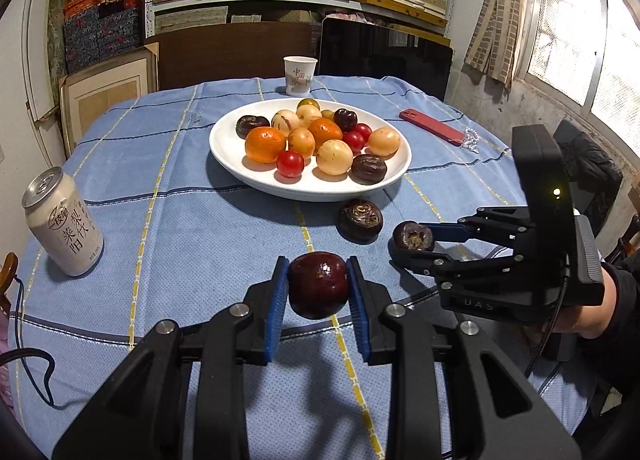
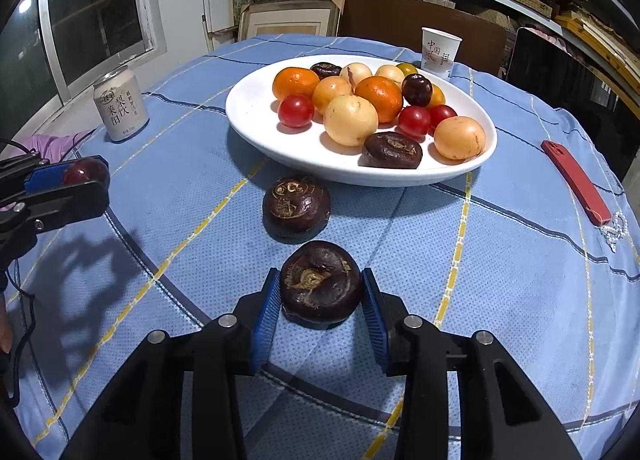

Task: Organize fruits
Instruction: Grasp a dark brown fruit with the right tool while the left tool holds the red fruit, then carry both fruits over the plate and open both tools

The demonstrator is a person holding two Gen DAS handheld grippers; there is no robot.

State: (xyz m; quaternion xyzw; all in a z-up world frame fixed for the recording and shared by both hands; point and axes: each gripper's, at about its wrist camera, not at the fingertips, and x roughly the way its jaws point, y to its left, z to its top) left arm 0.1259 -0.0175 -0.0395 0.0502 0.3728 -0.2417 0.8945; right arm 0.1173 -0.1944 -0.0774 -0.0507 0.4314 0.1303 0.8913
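Observation:
My left gripper (image 1: 317, 265) is shut on a dark red round fruit (image 1: 318, 290), held just above the blue tablecloth; it also shows at the left edge of the right wrist view as the left gripper (image 2: 86, 180). My right gripper (image 2: 320, 274) has its blue pads against both sides of a brown water chestnut (image 2: 320, 288) that rests on the cloth; this right gripper (image 1: 410, 243) is also seen from the side. A second water chestnut (image 2: 296, 202) lies loose between it and the white plate (image 2: 248, 116), which holds oranges, cherry tomatoes, pale yellow fruits and more chestnuts.
A drink can (image 1: 64, 220) stands at the table's left. A paper cup (image 1: 299, 76) is behind the plate, and a red phone (image 1: 432, 126) with a bead chain lies to its right. A person's hand (image 1: 580, 312) holds the right gripper. Shelves and a dark chair back the table.

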